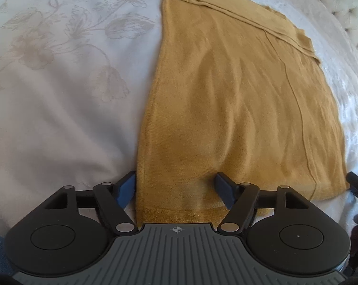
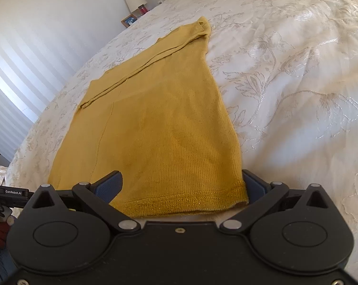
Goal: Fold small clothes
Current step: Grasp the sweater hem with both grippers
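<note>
Lying flat: one yellow knit top (image 1: 226, 109) on one floral white bedspread (image 1: 60, 83).
Grippers: two at top's hem; left gripper (image 1: 175, 187) and right gripper (image 2: 182, 186) both spread, straddling opposite corners.

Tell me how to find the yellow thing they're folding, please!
Look at the big bed with the white flowery bedspread. Lying flat on it is the mustard-yellow knitted top, already folded into a long strip, with a ribbed, slightly glittery hem nearest the open grippers. It is the only coloured thing on the pale cover.
</note>
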{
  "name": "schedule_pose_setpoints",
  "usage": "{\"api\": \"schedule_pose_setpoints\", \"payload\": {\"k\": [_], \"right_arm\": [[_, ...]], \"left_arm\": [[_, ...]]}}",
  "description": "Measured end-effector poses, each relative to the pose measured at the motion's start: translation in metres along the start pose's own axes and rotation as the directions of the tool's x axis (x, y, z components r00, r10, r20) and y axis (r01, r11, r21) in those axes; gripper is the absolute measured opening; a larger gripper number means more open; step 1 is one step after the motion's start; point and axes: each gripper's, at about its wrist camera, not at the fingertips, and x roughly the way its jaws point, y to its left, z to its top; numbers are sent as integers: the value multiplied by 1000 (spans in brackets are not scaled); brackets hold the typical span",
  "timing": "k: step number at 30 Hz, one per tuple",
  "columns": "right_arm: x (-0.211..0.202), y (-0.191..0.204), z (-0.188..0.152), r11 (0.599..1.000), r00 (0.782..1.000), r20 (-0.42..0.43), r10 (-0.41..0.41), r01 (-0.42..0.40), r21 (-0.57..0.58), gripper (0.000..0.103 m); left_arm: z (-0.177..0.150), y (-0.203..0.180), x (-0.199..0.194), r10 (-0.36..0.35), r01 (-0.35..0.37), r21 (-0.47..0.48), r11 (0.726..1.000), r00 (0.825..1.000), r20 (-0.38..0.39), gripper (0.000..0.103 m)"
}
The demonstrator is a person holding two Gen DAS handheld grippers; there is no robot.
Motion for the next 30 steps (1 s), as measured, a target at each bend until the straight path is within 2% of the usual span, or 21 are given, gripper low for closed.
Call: {"api": "schedule_pose_setpoints", "payload": {"k": [2,3,5,7,9,10,11,12,13,14,15,16,17,24,30], "right_arm": [[0,0,0,1000,1000,1,3,-3,3,103],[-1,0,0,1000,1000,1,4,-4,3,103],[-1,-1,0,1000,1000,0,9,-9,10,103],[-1,-3,1,1000,1000,0,13,-13,22,103],[-2,-3,2,999,1000,-1,17,-17,33,102],[-3,-4,2,999,1000,-2,13,-13,34,100],[-4,-3,2,999,1000,-2,8,-8,31,92],[-5,-3,2,1000,1000,-1,3,-3,27,77],[-7,-3,1,1000,1000,-2,-7,7,27,69],[-8,-4,1,999,1000,-1,-24,24,26,56],[-10,-4,1,999,999,1,-35,35,22,36],[-12,-5,1,999,999,1,-35,35,20,23],[-14,-7,1,999,1000,3,-25,24,26,17],[-34,3,10,1000,995,94,27,-27,8,15],[-45,10,31,995,975,205,84,-91,28,11]], "left_arm": [[1,-2,0,-4,4,9,1000,1000,-3,66],[0,0,-1,-12,12,7,1000,1000,6,53],[-1,6,-4,-29,29,-32,999,999,23,38],[-1,15,-8,-61,64,-80,995,997,43,15],[-3,21,-10,-93,100,-110,989,994,63,11],[-3,22,-12,-95,103,-112,988,993,75,9],[-4,22,-15,-91,101,-108,989,992,91,9],[-4,20,-18,-84,94,-96,991,990,110,9],[-5,17,-21,-76,87,-82,993,989,130,9],[-6,16,-25,-69,80,-69,994,986,151,9],[-7,14,-27,-66,77,-58,995,983,170,9],[-9,12,-31,-67,78,-51,996,979,193,9],[-10,11,-34,-68,80,-47,996,974,214,9],[-15,15,-44,-111,138,-71,988,949,294,9],[-13,15,-52,-127,163,-74,984,928,350,9]]}}
